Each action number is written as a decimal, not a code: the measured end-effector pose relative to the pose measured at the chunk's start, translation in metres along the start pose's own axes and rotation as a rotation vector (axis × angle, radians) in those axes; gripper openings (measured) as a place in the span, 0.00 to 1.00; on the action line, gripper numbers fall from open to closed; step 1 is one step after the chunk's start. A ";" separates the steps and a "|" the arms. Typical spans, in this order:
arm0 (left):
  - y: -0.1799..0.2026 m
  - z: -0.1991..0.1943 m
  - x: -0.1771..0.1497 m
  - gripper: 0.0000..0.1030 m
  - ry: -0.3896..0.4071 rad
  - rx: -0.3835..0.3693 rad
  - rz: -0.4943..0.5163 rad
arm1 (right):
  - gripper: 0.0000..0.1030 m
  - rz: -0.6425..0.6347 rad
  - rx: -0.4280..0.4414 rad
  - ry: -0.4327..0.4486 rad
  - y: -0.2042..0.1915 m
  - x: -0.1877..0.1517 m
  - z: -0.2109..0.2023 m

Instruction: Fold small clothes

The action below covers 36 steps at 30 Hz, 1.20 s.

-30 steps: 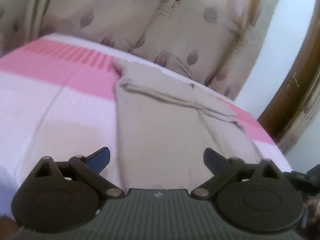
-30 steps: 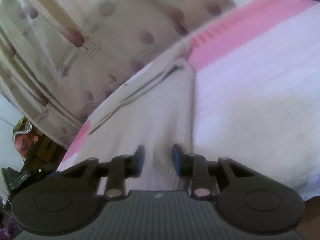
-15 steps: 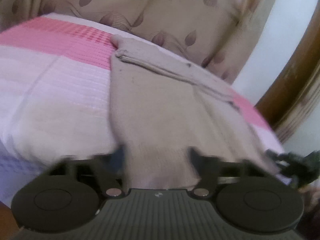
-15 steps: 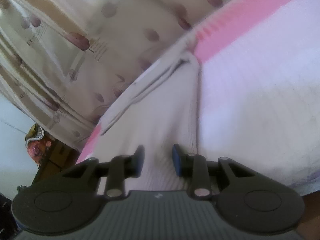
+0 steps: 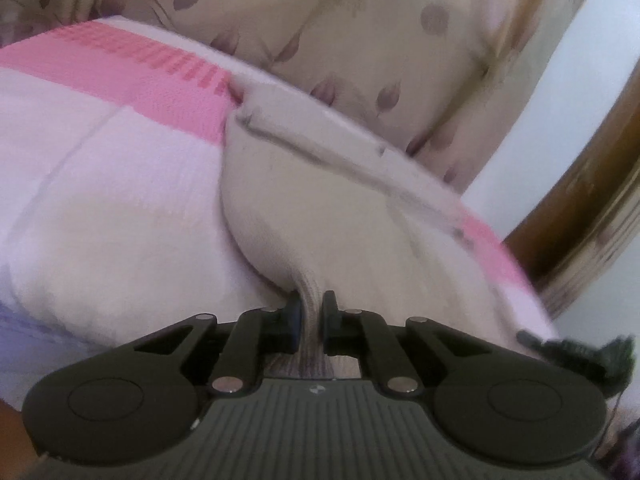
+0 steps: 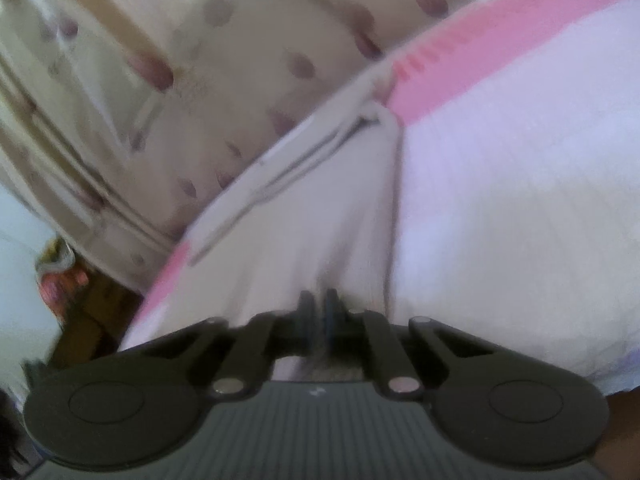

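Note:
A beige garment (image 5: 320, 200) lies flat on the bed, its seamed band at the far end by the curtain. My left gripper (image 5: 310, 312) is shut on the garment's near edge, and a bunched ribbed fold rises between the pads. In the right wrist view the same garment (image 6: 312, 220) runs away from me. My right gripper (image 6: 318, 308) is shut on its near edge, with thin fabric pinched between the nearly touching pads. The cloth pulls into creases toward both grips.
The bed cover (image 5: 100, 184) is white with a pink band (image 5: 132, 64) at the far side. A leaf-patterned curtain (image 5: 360, 40) hangs behind it, with a wooden frame (image 5: 592, 184) to the right. A dark blurred part (image 5: 576, 350) shows near the garment's right corner. Clutter (image 6: 60, 280) sits beside the bed.
Both grippers have gone from open to shut on the garment's near edge. The left jaws came in from wide apart and the cloth now bunches between them.

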<state>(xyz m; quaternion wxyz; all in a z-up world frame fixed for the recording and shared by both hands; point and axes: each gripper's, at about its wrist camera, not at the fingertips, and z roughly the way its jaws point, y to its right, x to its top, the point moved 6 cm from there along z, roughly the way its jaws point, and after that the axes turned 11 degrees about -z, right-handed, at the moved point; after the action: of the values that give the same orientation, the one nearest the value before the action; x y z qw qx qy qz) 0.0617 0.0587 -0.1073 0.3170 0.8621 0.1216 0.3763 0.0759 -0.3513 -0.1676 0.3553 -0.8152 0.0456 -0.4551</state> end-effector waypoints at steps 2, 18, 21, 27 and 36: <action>0.009 -0.009 0.007 0.09 0.035 -0.011 0.019 | 0.05 0.041 0.053 0.055 -0.003 0.005 -0.009; 0.022 0.002 -0.004 0.11 0.000 0.030 0.189 | 0.09 -0.088 -0.010 0.000 -0.009 0.006 -0.016; 0.014 0.004 -0.008 0.28 -0.034 0.052 0.202 | 0.21 -0.082 -0.033 -0.013 -0.002 0.005 -0.022; 0.005 0.008 -0.013 0.73 -0.072 0.022 0.166 | 0.33 -0.081 -0.033 -0.045 0.009 0.001 -0.031; 0.004 0.017 -0.017 0.11 -0.100 0.015 0.173 | 0.11 -0.146 -0.041 -0.073 -0.009 -0.009 -0.017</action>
<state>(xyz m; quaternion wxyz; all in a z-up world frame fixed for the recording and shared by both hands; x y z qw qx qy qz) 0.0625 0.0397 -0.1232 0.2826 0.8894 0.0336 0.3578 0.0549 -0.3499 -0.1629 0.3059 -0.8394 -0.0178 -0.4488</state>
